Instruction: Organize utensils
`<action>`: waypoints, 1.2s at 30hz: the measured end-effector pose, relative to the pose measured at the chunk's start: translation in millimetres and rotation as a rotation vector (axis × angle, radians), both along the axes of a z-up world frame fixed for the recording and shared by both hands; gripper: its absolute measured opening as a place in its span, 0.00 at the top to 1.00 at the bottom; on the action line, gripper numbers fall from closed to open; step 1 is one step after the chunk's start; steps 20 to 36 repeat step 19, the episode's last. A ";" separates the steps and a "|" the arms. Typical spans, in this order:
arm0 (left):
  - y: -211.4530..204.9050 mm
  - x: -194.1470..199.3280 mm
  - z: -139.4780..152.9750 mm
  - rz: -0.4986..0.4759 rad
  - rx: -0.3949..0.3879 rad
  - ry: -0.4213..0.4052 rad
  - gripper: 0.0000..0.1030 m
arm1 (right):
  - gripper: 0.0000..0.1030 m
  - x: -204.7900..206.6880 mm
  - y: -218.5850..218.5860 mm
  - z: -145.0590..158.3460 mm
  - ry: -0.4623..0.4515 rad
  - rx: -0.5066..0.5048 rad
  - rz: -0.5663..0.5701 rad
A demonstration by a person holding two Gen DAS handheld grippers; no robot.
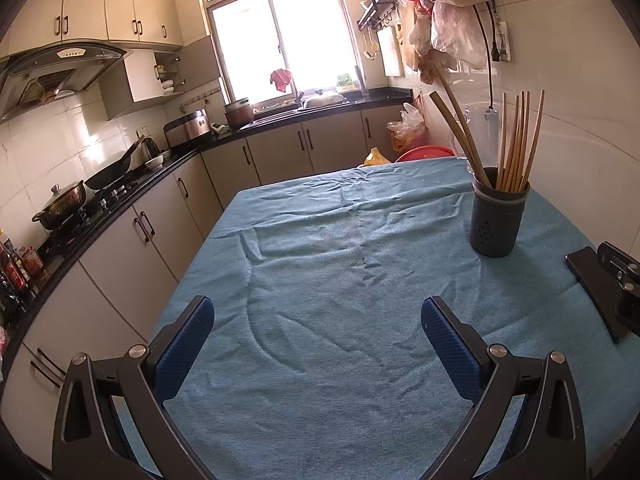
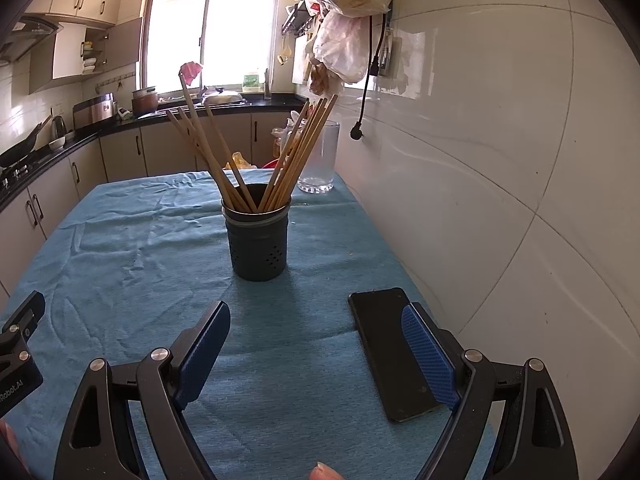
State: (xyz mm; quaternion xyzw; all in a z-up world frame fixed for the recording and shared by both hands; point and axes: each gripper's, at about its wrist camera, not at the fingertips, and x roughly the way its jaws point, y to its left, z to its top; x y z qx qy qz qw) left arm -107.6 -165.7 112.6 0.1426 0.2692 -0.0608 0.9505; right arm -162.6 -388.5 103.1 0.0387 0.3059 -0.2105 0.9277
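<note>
A dark round utensil holder (image 2: 258, 240) stands on the blue cloth (image 2: 140, 248) of the table, with several wooden chopsticks (image 2: 296, 152) fanned out of it. In the left wrist view the same holder (image 1: 498, 220) stands to the far right with its chopsticks (image 1: 518, 148) upright. My left gripper (image 1: 318, 316) is open over bare cloth (image 1: 320, 280), nothing between its blue pads. My right gripper (image 2: 318, 322) is open too, short of the holder, with only cloth between its fingers. Its right finger (image 2: 430, 354) overlaps a black phone.
The black phone (image 2: 384, 352) lies flat near the table's right edge, by the white tiled wall (image 2: 500, 160). A clear glass (image 2: 320, 160) stands behind the holder. Kitchen counters (image 1: 120, 200) with a wok and pots run along the left. Plastic bags (image 2: 344, 8) hang above.
</note>
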 end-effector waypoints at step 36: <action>9.7 6.6 3.6 0.028 -0.027 0.008 0.00 | 0.12 3.2 5.7 -3.6 0.011 0.008 0.023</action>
